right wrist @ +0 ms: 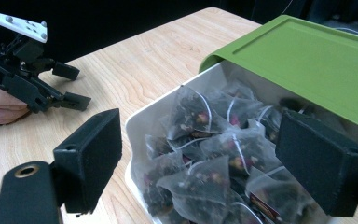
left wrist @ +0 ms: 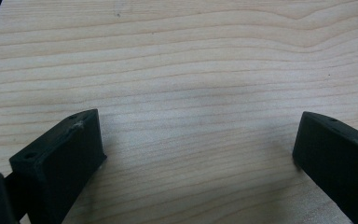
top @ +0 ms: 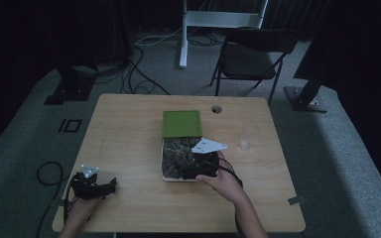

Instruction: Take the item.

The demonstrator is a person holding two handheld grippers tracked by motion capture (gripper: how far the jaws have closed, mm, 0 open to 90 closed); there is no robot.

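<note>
A white box (top: pixel 178 179) of pyramid tea bags (top: pixel 174 156) sits mid-table, its green lid (top: pixel 181 123) slid back over the far half. My right gripper (top: pixel 191 166) hovers over the box's near right part, open. In the right gripper view its jaws straddle the tea bags (right wrist: pixel 205 140) just above them, with the box rim (right wrist: pixel 135 121) at left and the lid (right wrist: pixel 307 60) at upper right; nothing is held in the right gripper (right wrist: pixel 200 154). My left gripper (top: pixel 110 186) rests at the table's front left, and in its own view the left gripper (left wrist: pixel 196 149) is open over bare wood.
A clear glass (top: pixel 245 139) stands right of the box. A cable hole (top: pixel 216 108) lies near the table's far edge. Beyond the table are a black folding chair (top: pixel 250 57), a white stand leg (top: pixel 183 34) and floor cables (top: pixel 139 74).
</note>
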